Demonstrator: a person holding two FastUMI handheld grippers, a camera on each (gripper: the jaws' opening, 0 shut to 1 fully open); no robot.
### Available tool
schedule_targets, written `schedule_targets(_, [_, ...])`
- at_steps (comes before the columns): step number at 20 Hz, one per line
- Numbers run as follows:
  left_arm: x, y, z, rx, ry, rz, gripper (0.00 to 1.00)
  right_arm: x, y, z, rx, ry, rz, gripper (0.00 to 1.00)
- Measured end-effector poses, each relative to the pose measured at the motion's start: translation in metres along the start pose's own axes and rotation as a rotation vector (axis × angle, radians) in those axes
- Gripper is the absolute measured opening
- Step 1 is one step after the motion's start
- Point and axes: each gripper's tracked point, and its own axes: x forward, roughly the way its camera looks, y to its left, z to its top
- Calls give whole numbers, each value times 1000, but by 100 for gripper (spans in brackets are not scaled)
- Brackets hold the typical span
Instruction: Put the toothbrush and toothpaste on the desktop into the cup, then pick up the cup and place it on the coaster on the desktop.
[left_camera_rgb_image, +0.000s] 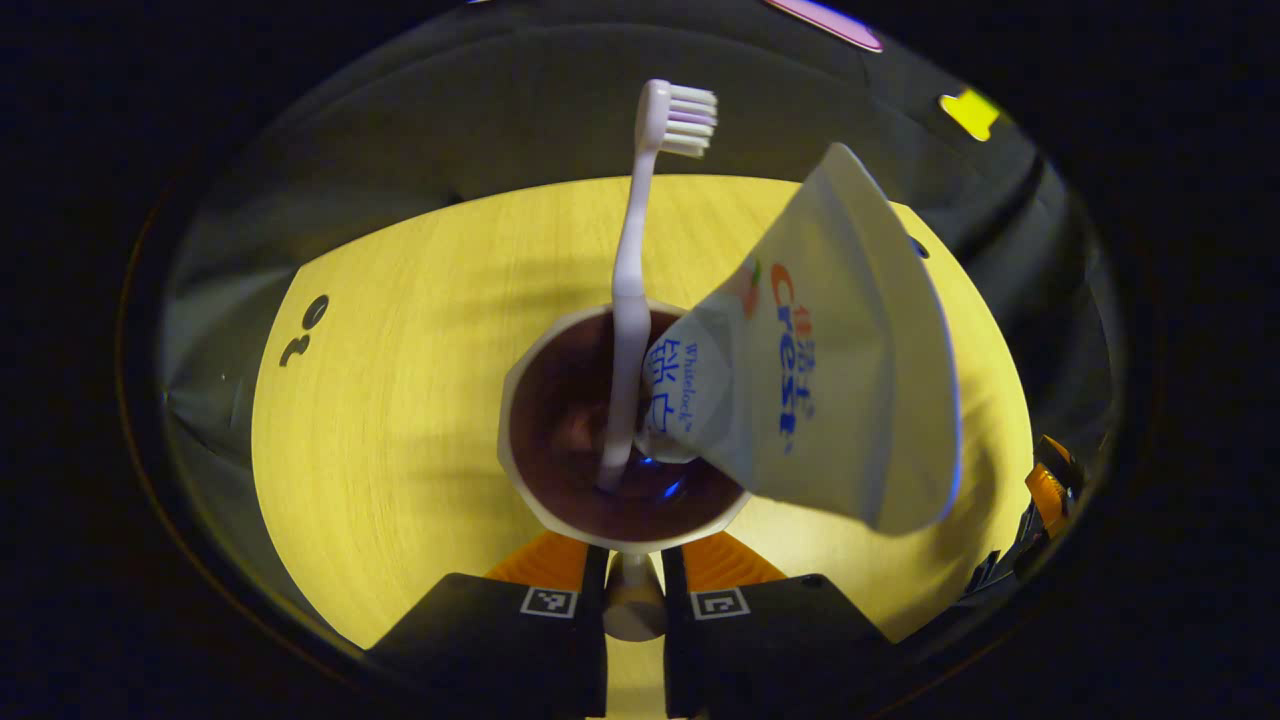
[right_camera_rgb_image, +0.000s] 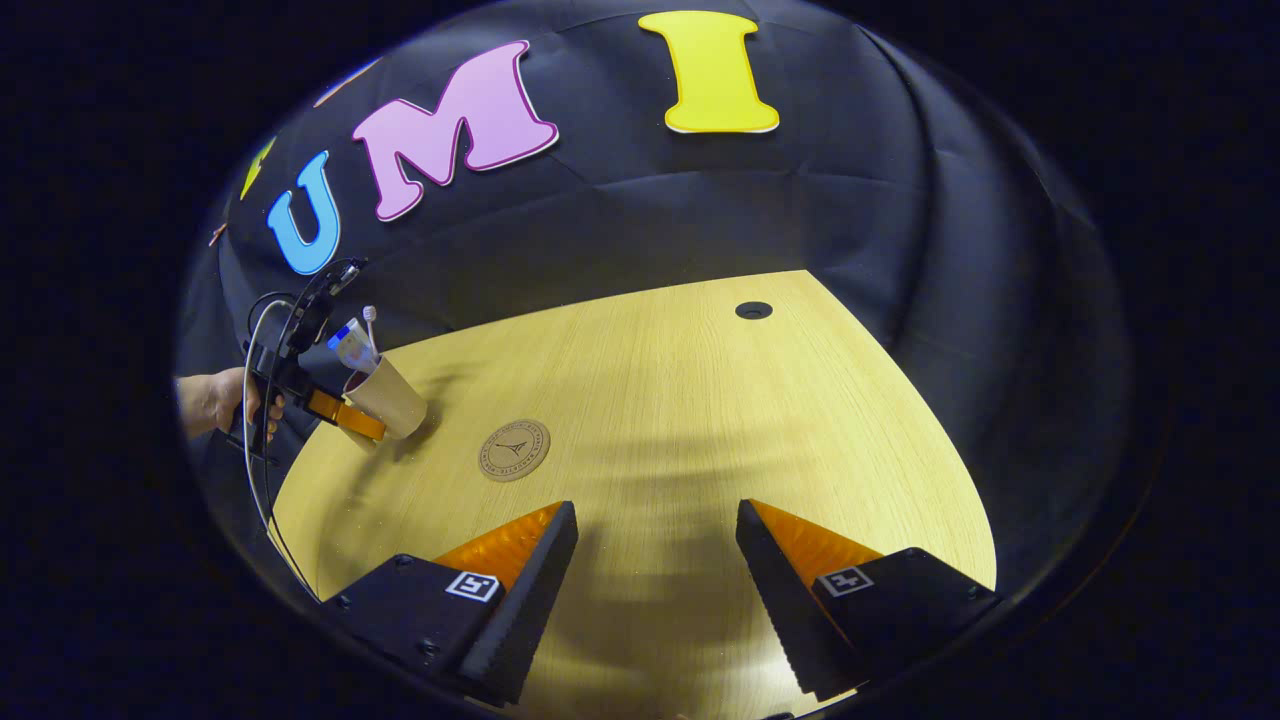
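Note:
A beige cup (left_camera_rgb_image: 560, 420) with a dark inside stands close before my left gripper (left_camera_rgb_image: 633, 600), which is shut on the cup's handle. A white toothbrush (left_camera_rgb_image: 630, 280) stands in the cup, bristles up. Beside it a white toothpaste tube (left_camera_rgb_image: 830, 380) leans out to the right. In the right gripper view the same cup (right_camera_rgb_image: 388, 398) is tilted at the table's far left, held by the left gripper (right_camera_rgb_image: 345, 415) in a person's hand (right_camera_rgb_image: 215, 400). A round brown coaster (right_camera_rgb_image: 514, 450) lies on the table to the right of the cup. My right gripper (right_camera_rgb_image: 655, 520) is open over bare wood.
The light wooden table (right_camera_rgb_image: 700, 400) has a round cable hole (right_camera_rgb_image: 753, 310) near its far edge. Black cloth walls close in behind it. A cable (right_camera_rgb_image: 262, 330) loops from the left gripper at the table's left edge.

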Motion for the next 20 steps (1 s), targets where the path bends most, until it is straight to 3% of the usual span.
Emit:
schedule_targets(6, [7,-70,12,126,0,-84,27,-10,-10,3,12,-22,-14,98])
schedule_targets(7, [10,-83,13,144,6,-97,31,-11,-10,3,15,-25,-15,98])
schedule_targets(8, [12,-95,13,159,14,-108,27,-12,-10,4,20,-27,-13,98])
schedule_targets(11, [18,-125,8,192,39,-141,27,-17,-5,5,25,-37,0,98])
schedule_targets(12, [22,-134,7,202,44,-152,31,-18,-6,5,22,-38,3,98])
schedule_targets(13, [25,-143,8,208,49,-159,27,-19,-5,3,20,-36,6,98])
schedule_targets(20, [46,-165,2,251,98,-134,28,-25,-9,-2,39,-27,16,98])
